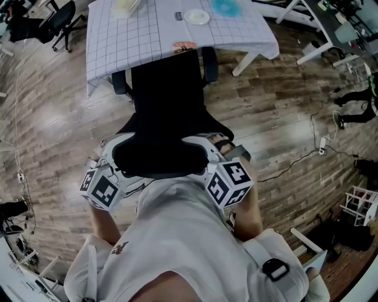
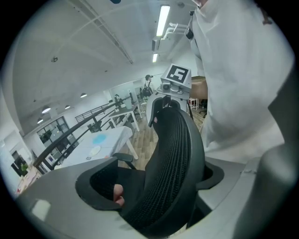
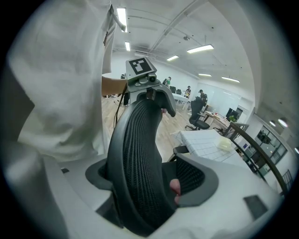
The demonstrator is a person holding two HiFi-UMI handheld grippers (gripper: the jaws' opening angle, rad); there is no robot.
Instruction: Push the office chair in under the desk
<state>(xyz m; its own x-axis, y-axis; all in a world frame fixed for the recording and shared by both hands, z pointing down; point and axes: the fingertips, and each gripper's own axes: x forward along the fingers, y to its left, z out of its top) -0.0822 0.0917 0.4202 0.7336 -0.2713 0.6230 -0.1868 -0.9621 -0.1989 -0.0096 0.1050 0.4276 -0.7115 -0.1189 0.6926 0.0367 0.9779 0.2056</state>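
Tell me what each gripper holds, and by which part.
Both clamp the office chair by the top of its mesh backrest: left gripper at the left side, right gripper at the right side.

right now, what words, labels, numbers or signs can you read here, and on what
No quotable text in any view.
Left marker cube and right marker cube: square patterns only, no letters.
Dark tag on the checked tablecloth: too small to read.
Emblem on the white shirt: too small to read.
Office chair: no label shows.
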